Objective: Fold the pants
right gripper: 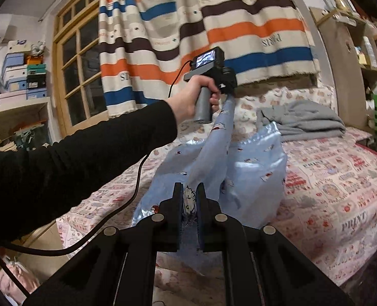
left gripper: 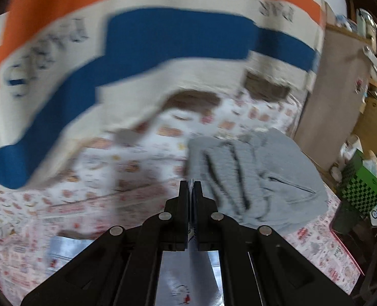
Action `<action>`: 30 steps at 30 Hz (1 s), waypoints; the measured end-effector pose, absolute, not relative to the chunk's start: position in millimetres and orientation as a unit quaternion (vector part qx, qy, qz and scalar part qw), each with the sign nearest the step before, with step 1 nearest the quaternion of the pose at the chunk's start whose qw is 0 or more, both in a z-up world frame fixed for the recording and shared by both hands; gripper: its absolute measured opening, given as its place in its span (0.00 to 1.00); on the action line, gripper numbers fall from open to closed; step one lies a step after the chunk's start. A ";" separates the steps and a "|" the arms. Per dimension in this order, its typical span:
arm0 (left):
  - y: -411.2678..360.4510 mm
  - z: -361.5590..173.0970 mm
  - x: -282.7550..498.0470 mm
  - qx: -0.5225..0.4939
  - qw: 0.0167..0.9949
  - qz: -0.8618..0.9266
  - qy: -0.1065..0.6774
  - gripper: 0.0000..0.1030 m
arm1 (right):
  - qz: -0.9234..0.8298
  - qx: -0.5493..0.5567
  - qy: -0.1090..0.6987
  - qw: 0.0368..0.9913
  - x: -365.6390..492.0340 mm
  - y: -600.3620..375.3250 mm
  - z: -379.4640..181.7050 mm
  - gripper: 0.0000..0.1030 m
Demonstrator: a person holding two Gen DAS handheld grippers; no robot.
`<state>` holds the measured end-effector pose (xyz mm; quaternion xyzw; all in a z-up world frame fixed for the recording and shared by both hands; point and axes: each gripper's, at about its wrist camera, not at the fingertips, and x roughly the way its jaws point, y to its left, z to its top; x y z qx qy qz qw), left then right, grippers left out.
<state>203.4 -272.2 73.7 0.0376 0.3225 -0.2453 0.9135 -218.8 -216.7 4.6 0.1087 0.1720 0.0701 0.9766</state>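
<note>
The pants (right gripper: 242, 168) are shiny light-blue satin with small cartoon prints, held up above the bed. My right gripper (right gripper: 189, 196) is shut on one printed edge of them. My left gripper (right gripper: 226, 90), seen in the right wrist view in a hand with a black sleeve, is shut on another part, and the fabric hangs stretched down from it. In the left wrist view my left gripper (left gripper: 191, 186) is shut on a thin fold of the pants (left gripper: 188, 275), which hang below the jaws.
A bed (right gripper: 341, 183) with a pink and white printed sheet lies below. A folded grey garment (right gripper: 303, 121) lies at its far end, also in the left wrist view (left gripper: 259, 181). A striped curtain (right gripper: 214, 25) hangs behind. Shelves (right gripper: 361, 51) and a green checked box (left gripper: 361, 188) stand right.
</note>
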 end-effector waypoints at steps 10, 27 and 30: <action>-343.3 35.6 190.7 0.076 0.891 -0.285 0.345 0.02 | 0.038 0.113 0.177 0.977 -227.2 -227.6 -1.1 0.09; -250.8 81.0 160.9 0.082 0.936 -0.224 0.259 0.52 | -0.093 0.047 0.176 0.979 -203.2 -265.6 13.5 0.69; -219.8 89.8 147.3 0.095 0.944 -0.209 0.235 0.52 | -0.095 0.021 0.175 0.980 -193.9 -278.6 19.3 0.69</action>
